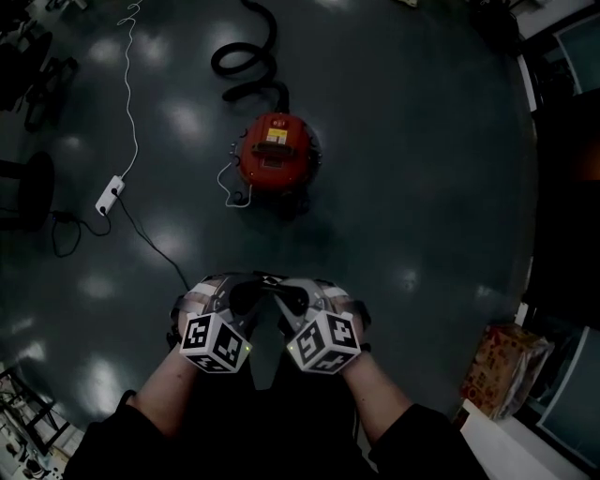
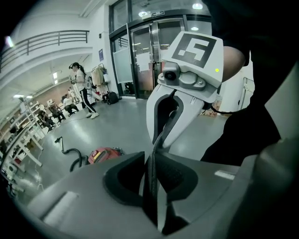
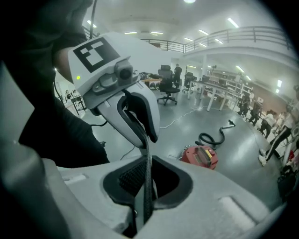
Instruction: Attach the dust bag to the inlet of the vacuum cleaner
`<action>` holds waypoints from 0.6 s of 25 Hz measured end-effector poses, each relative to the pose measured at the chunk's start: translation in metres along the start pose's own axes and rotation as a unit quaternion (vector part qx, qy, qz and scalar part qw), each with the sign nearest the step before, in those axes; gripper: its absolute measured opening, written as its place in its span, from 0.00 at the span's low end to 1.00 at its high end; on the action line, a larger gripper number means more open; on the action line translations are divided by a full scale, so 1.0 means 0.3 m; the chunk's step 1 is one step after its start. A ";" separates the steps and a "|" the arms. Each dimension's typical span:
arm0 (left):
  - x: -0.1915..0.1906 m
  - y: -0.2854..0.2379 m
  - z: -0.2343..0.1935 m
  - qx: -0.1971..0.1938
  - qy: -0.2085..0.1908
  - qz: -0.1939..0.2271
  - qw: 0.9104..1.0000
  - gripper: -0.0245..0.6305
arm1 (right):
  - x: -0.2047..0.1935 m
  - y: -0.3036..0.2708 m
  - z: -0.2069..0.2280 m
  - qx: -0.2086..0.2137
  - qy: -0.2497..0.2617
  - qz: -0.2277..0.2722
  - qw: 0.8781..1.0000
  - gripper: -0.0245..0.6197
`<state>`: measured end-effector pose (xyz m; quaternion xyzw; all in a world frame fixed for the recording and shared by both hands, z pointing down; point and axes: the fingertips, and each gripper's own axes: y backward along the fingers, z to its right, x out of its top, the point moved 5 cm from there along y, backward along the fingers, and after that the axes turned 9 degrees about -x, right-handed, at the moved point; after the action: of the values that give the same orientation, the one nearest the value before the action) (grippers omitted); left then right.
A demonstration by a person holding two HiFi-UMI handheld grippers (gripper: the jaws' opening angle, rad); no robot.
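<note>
Head view showed a dark, glossy floor mirroring soft patches of ceiling light. The round red vacuum cleaner stood well ahead of both grippers, its black hose coiled behind it. The left gripper had its jaws barely apart and empty; the right gripper had its jaws pressed together. A white power strip lay to the left.

No word or number can be read anywhere. The vacuum has a yellow label on its top, its print too small to make out. The left cube and right cube carry only black-and-white square codes, no letters. The box shows blurred print, and the small sign over the doors is illegible.
</note>
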<state>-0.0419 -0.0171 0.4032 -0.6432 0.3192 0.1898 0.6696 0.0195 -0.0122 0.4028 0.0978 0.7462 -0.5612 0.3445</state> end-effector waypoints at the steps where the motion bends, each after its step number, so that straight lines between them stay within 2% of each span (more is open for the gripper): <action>1: -0.014 -0.034 -0.003 -0.002 0.002 0.000 1.000 0.13 | -0.032 -0.024 0.003 0.005 0.002 -0.001 1.000 0.08; 6: -0.087 -0.189 -0.063 -0.007 0.002 0.011 1.000 0.13 | -0.150 -0.148 0.056 0.010 0.012 -0.004 1.000 0.08; 15: -0.217 -0.425 -0.189 -0.016 -0.022 0.019 0.999 0.12 | -0.314 -0.374 0.153 0.013 0.027 -0.002 1.000 0.08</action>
<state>-0.0148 -0.0754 0.5430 -0.6432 0.3136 0.2212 0.6626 0.0482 -0.0705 0.5418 0.1157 0.7483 -0.5687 0.3214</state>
